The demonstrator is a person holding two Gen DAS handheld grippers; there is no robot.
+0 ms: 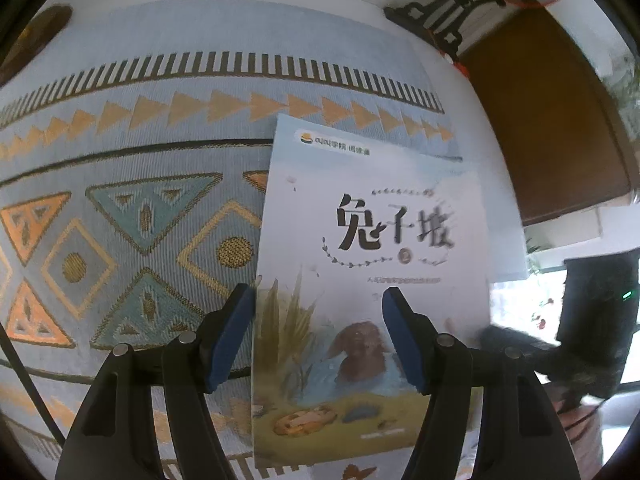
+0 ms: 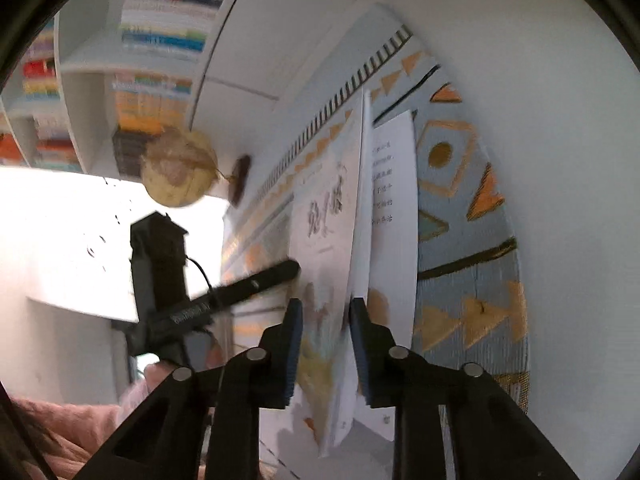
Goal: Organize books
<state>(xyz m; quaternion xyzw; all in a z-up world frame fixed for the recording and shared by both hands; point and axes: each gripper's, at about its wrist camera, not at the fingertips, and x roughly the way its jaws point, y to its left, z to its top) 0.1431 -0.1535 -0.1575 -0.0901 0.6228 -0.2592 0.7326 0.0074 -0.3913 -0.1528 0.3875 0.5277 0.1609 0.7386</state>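
Note:
A thin picture book (image 1: 360, 208) with a brown rabbit on its pale cover rests on a blue patterned mat (image 1: 120, 200). My left gripper (image 1: 316, 300) hovers open over the book's lower part: one pad is at its left edge, the other over the cover. The right wrist view shows the cover (image 2: 324, 216) raised on edge, with a white text page (image 2: 394, 200) open beside it. My right gripper (image 2: 326, 308) straddles the cover's lower edge with narrow jaws, and I see no pad pressing on it. A black finger of the left gripper (image 2: 256, 284) reaches toward the cover from the left.
The mat (image 2: 460, 240) lies on a white table (image 2: 540, 120). A globe (image 2: 180, 172) and full bookshelves (image 2: 160, 40) stand beyond the table. A dark wooden stand (image 1: 440, 4) and a brown panel (image 1: 552, 120) are at the far right. A pink sleeve (image 2: 60, 432) is low left.

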